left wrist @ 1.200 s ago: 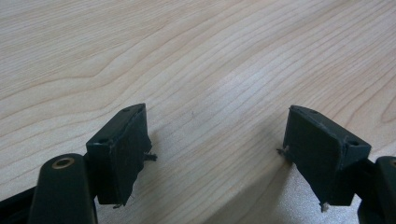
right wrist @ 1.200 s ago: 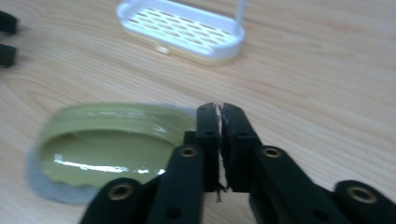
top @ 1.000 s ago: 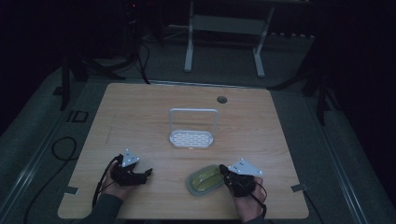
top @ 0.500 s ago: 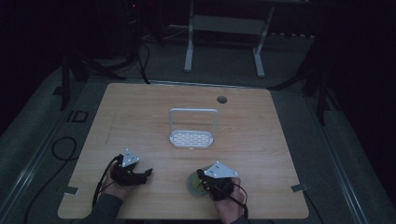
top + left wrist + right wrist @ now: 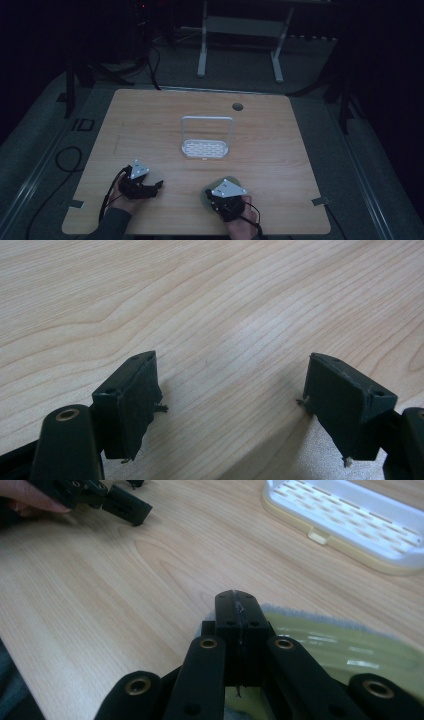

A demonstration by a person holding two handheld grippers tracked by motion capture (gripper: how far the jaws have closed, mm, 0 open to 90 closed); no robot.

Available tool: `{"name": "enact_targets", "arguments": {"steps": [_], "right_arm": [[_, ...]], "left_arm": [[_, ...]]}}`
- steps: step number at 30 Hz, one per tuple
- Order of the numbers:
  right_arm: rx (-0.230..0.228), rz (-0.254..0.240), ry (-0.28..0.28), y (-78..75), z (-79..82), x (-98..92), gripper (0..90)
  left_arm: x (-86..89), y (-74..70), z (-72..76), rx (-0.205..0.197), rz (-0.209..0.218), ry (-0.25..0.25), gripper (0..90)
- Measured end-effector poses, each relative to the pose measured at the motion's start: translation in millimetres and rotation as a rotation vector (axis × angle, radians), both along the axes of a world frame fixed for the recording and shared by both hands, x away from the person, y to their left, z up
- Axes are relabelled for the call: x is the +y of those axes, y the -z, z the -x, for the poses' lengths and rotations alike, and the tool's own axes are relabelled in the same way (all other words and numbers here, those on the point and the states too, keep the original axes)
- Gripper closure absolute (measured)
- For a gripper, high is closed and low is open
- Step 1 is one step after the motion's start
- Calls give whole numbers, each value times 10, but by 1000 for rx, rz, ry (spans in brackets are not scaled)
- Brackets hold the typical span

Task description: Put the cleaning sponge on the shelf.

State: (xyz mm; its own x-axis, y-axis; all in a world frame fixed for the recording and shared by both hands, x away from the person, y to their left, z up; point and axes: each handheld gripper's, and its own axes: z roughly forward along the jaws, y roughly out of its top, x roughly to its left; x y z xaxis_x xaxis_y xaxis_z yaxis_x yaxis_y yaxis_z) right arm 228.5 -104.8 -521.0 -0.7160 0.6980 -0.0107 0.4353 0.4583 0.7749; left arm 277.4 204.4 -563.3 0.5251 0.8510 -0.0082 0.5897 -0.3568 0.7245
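- Right gripper (image 5: 216, 196): I saw it at the near edge of the wooden table (image 5: 280, 150), with its grey plate on top. In the right gripper view its jaws were pressed flat together, clenched. I could not make out anything between the pads.
- Yellow-green sponge (image 5: 345, 645): it lay flat on the table directly under the right gripper, with a grey fuzzy edge along its far side. The closed jaw tips sat over its near-left corner.
- Left gripper (image 5: 156, 185): I saw it resting low at the near left of the table, well apart from the sponge. Its jaws were released and spread wide over bare wood.
- White slotted rack (image 5: 205, 148): it stood mid-table with its wire handle upright, beyond both grippers.
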Motion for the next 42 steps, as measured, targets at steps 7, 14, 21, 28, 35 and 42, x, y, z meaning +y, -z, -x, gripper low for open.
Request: {"name": "enact_targets", "arguments": {"steps": [7, 14, 21, 28, 35, 42], "right_arm": [[5, 3, 20, -15, 72, -161, 897], [8, 22, 70, -36, 142, -438, 891], [9, 29, 138, -52, 135, -723, 885], [18, 36, 206, -63, 59, -955, 873], [24, 45, 224, -145, -12, -1063, 836], [41, 64, 185, -268, -82, -1037, 716]], "left_arm": [[0, 0, 0, 0, 0, 0, 224], [-2, 0, 1, 0, 1, -2, 224], [-2, 0, 1, 0, 1, -2, 224], [-3, 0, 1, 0, 1, -3, 223], [-3, 1, 1, 0, 2, -3, 224], [-3, 1, 1, 0, 1, -3, 224]]}}
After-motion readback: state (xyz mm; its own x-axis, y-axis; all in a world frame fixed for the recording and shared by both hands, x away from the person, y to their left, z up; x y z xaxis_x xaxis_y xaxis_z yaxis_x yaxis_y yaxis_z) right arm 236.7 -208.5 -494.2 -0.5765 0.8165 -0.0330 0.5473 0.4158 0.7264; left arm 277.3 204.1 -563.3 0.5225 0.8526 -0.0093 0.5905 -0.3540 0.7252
